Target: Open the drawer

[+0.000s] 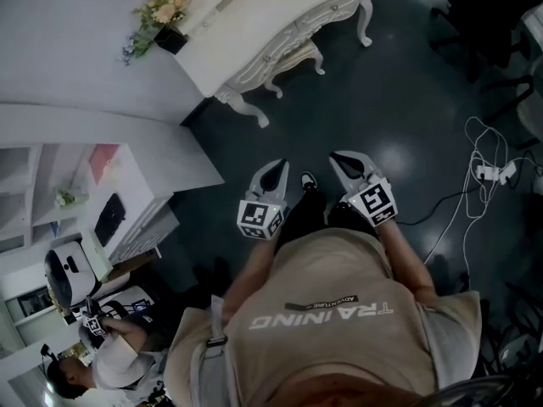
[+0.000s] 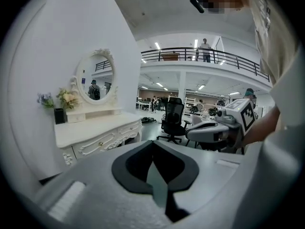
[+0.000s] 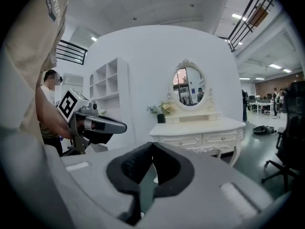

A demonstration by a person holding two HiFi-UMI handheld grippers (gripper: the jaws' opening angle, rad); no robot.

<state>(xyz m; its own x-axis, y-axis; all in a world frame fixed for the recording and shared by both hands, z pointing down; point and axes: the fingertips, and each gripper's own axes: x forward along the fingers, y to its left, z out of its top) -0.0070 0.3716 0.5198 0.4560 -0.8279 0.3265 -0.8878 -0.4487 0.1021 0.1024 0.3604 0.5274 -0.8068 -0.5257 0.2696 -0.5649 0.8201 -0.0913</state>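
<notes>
Judging by the gap, the reach is taken as the step in hand; nothing is yet touched. Left claw (image 2: 153, 143) and right claw (image 3: 152, 145) are both seen pinched tight, with nothing held between the jaws. Dressing table (image 3: 195, 128) is placed well ahead of both tips, drawers (image 3: 212, 139) shut, knob (image 3: 221, 138) small. Risk noted: if a claw is brought in unopened, the knob is likely bumped, not taken. If the knob is pulled askew, the pads could be slipped off.

Two tongs, the left tongs (image 1: 276, 166) and right tongs (image 1: 342, 156); ahead of them one white surface (image 3: 200, 127) with one oval mirror (image 3: 188, 86), one flower pot (image 3: 161, 118) and two drawers (image 3: 180, 141) (image 3: 222, 138); beyond the left tongs, one office chair (image 2: 173, 116).
</notes>
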